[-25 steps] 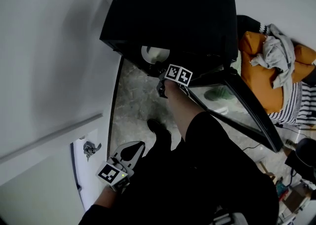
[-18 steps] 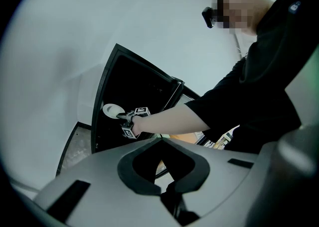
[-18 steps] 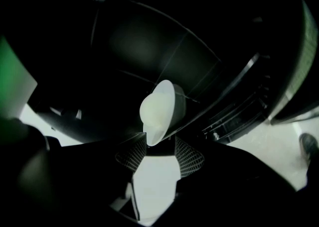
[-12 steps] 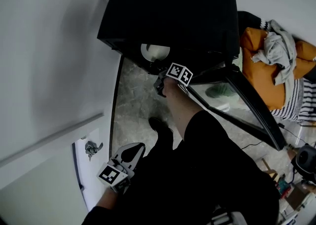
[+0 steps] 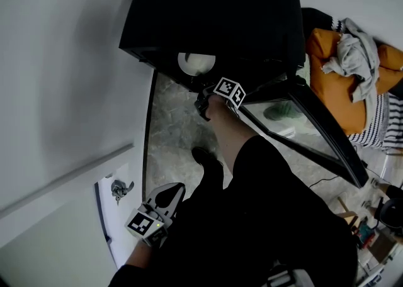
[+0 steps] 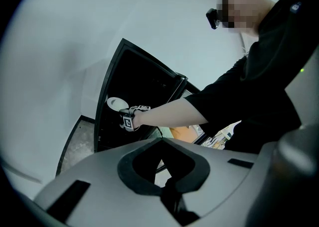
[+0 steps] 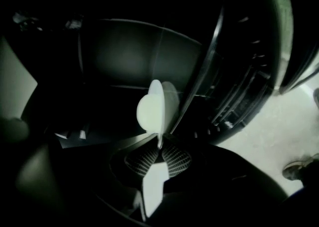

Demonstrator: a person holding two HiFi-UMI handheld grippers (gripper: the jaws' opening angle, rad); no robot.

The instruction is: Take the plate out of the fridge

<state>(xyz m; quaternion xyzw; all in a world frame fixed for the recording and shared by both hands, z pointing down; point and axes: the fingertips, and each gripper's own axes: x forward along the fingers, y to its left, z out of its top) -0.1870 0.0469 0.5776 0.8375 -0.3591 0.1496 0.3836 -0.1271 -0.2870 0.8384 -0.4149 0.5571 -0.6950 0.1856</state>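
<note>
1. The small round white plate (image 7: 155,105) is seen just inside the open front of the black box-shaped fridge (image 5: 220,9), towards the left of the opening in the head view.
2. The right gripper (image 7: 159,146) is reached into that opening. Its jaws have just been closing, and the plate's near rim is pinched between the ribbed pads (image 7: 177,160).
3. In the right gripper view the plate is shown almost edge-on, rising from the jaw tips against the dark interior.
4. The left gripper (image 6: 162,140) is held low beside the white wall (image 5: 63,90), well apart from the fridge. Its jaws are brought together with nothing between them.
5. The glass-panelled fridge door (image 5: 327,147) is swung open to the right, above the grey marbled floor (image 5: 170,128).
</note>
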